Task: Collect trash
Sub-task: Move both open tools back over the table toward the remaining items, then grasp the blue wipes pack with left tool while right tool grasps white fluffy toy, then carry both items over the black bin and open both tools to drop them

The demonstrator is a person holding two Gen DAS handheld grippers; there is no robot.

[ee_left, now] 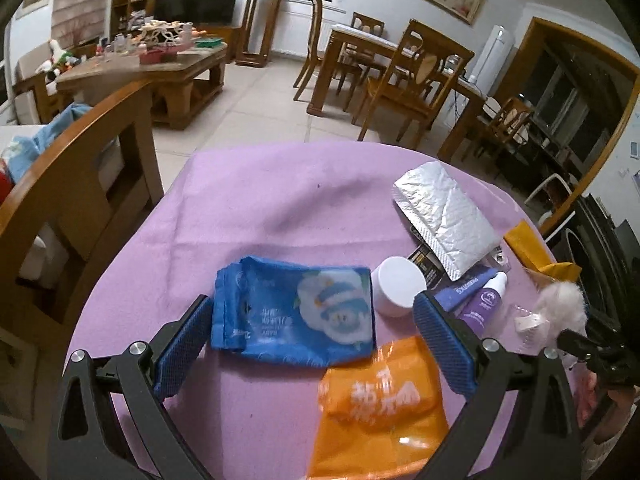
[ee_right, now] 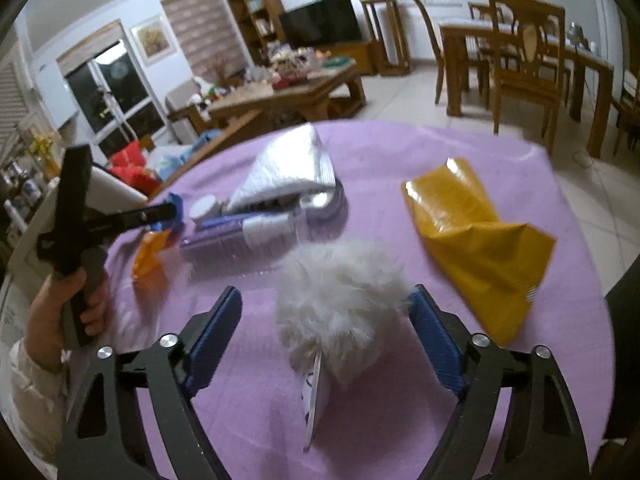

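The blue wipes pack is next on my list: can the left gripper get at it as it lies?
Probably yes. The left gripper is open, the blue wipes pack lies flat between its fingers, nothing on top.

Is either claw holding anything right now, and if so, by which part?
Nothing is held. The left claw stands open over the blue wipes pack. The right claw straddles the white fluffy pompom with gaps at both pads.

Purple-clothed table (littered wrappers)
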